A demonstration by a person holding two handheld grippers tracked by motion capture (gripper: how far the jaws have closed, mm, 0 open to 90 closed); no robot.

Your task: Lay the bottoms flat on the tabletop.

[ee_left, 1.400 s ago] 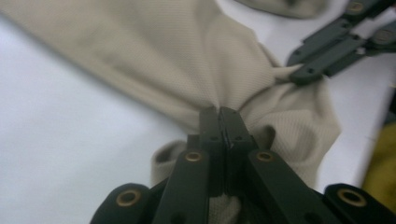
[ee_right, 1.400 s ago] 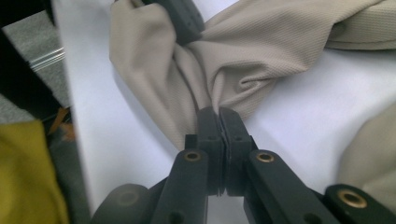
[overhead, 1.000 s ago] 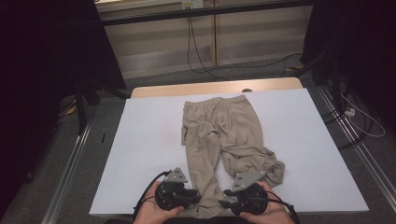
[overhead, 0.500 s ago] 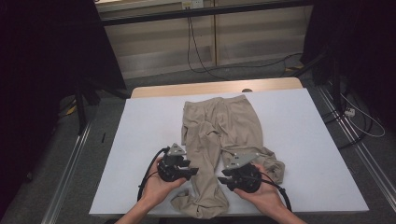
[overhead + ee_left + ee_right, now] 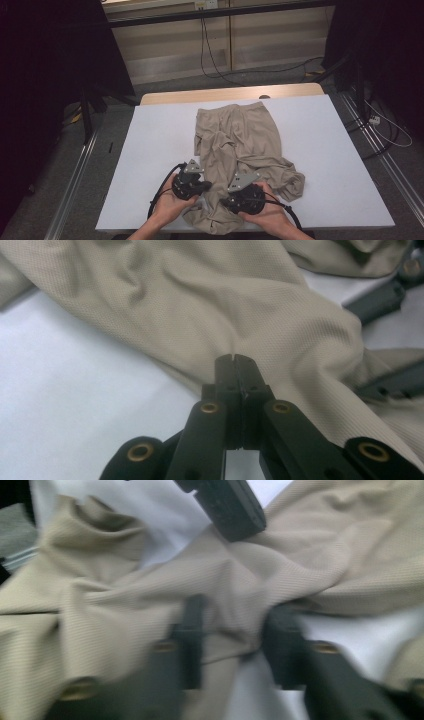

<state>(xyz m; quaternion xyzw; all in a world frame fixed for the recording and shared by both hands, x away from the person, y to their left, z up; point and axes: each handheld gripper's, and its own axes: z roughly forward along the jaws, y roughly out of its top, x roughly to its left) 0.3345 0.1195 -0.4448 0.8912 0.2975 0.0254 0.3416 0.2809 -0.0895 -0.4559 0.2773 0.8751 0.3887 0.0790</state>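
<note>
High view: my two hands come in at the near edge of the white worktop (image 5: pixel 150 150), each with a tool set on the near end of the beige trousers (image 5: pixel 240 145).
Trousers: they lie along the middle of the worktop, waistband at the far end, legs running toward me; the right leg is bunched into folds near the right tool, and the near hem is rumpled between my hands.
Left tool (image 5: pixel 234 360): its jaws are pressed together, having just been closing; in the left gripper view the tips meet at the edge of a fold of the fabric, and I cannot tell whether any cloth is caught between them.
Left tool seen from above (image 5: pixel 205 186): it sits at the left edge of the left trouser leg, my hand wrapped around it.
Right tool (image 5: pixel 235 625): its jaws have just been closing, with a ridge of fabric bunched up between them; the right gripper view is blurred, but the cloth puckers where the pads press in.
Right tool seen from above (image 5: pixel 225 202): just right of the left one, over the rumpled leg end.
Cables: one trails from each tool toward the near edge.
</note>
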